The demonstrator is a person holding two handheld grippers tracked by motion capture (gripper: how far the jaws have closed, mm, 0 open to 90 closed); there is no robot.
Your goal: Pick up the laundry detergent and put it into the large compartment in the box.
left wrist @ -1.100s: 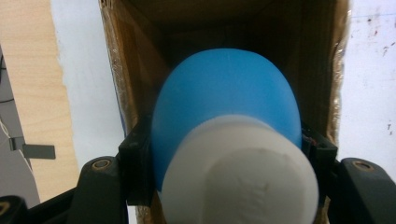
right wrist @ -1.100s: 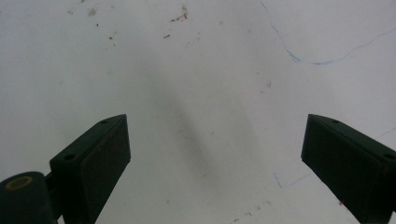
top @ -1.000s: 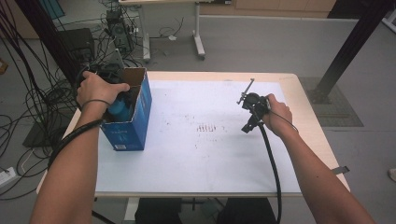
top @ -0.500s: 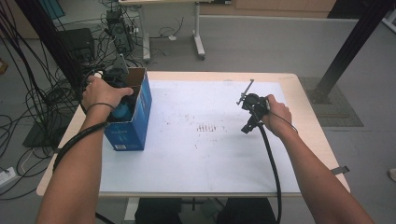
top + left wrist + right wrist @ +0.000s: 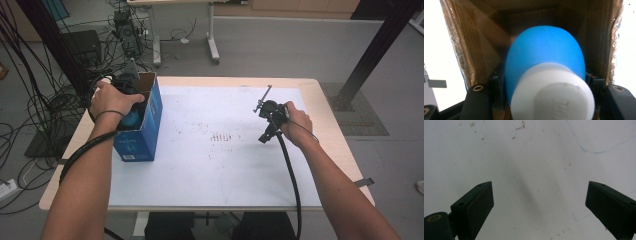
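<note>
A: Two grippers were recorded at one worktop (image 5: 225, 190). The left gripper (image 5: 131, 107) was lowered into the open top of a blue cardboard box (image 5: 142, 137) that stood near the worktop's left edge. Its jaws were clamped on a blue, rounded object (image 5: 544, 52) with a white cylindrical end (image 5: 552, 92).

B: Why was the object held inside the box?

A: By judgement, it was either being set down in the box or being lifted out; which of the two could not be told. The grip was taken across the blue body, one jaw at each flank, so that the white end was left pointing back toward the gripper's camera.

B: And the right gripper (image 5: 270, 117)?

A: It was held low over the bare white sheet, well apart from the box, with its jaws spread wide and nothing between them. It was presumably kept idle, clear of the left hand's (image 5: 112, 100) work.

B: How was the object seen to look?

A: A smooth, matt blue dome was shown, egg-like in outline, with a faint seam down its middle. The white end appeared foam-like and slightly rough. The box's brown inner walls (image 5: 486, 37) closed around it on all sides.
</note>
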